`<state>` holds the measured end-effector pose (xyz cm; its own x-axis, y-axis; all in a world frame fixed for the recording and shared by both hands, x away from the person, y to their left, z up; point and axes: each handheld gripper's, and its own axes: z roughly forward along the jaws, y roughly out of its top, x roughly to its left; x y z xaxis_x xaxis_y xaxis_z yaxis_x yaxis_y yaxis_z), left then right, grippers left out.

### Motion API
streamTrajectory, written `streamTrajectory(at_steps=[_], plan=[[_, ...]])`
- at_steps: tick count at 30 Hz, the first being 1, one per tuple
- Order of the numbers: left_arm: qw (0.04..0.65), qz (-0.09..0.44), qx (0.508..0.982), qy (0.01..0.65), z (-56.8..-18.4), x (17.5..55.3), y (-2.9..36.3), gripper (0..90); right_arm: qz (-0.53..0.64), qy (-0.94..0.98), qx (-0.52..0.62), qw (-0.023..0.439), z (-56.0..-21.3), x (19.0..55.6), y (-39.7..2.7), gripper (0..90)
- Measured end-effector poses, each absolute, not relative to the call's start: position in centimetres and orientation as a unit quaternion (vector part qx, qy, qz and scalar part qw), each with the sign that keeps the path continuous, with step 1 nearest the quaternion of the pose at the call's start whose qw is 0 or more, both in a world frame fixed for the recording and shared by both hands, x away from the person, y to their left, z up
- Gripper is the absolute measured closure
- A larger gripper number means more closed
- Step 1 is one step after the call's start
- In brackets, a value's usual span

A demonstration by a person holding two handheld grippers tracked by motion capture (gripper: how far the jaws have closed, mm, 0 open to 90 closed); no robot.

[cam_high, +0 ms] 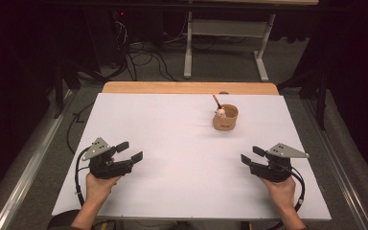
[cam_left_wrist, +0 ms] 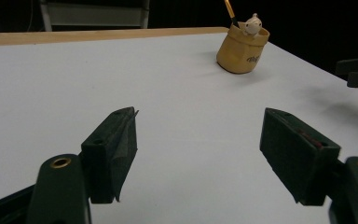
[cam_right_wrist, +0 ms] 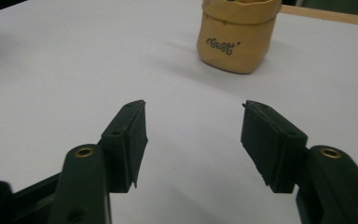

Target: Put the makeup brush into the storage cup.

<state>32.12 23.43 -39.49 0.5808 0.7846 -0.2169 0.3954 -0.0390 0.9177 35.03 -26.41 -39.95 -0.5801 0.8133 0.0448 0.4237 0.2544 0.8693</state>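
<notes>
A tan pouch-like cup (cam_high: 225, 118) stands upright on the white table top (cam_high: 182, 143), right of centre toward the back. A small white figure (cam_high: 220, 113) and a dark stick (cam_high: 216, 100) poke out of it. In the left gripper view the cup (cam_left_wrist: 242, 49) is far ahead at the right; in the right gripper view the cup (cam_right_wrist: 235, 37) is closer, straight ahead. My left gripper (cam_high: 130, 152) rests near the front left, open and empty. My right gripper (cam_high: 251, 155) rests near the front right, open and empty as well.
A wooden strip (cam_high: 189, 87) runs along the table's far edge. Beyond it stand a white desk frame (cam_high: 225, 43) and cables (cam_high: 143, 57) on the floor. Metal rails (cam_high: 33, 153) flank the table.
</notes>
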Motion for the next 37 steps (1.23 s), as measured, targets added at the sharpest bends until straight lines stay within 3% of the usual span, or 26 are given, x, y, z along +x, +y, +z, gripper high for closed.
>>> streamTrajectory(at_steps=[37], plan=[[0.548, 0.176, 0.700, 0.424, -39.56, 32.32, 23.39, 28.0, 0.457, 0.756, 0.407, 0.231, -40.11, 34.38, -26.37, 39.1]])
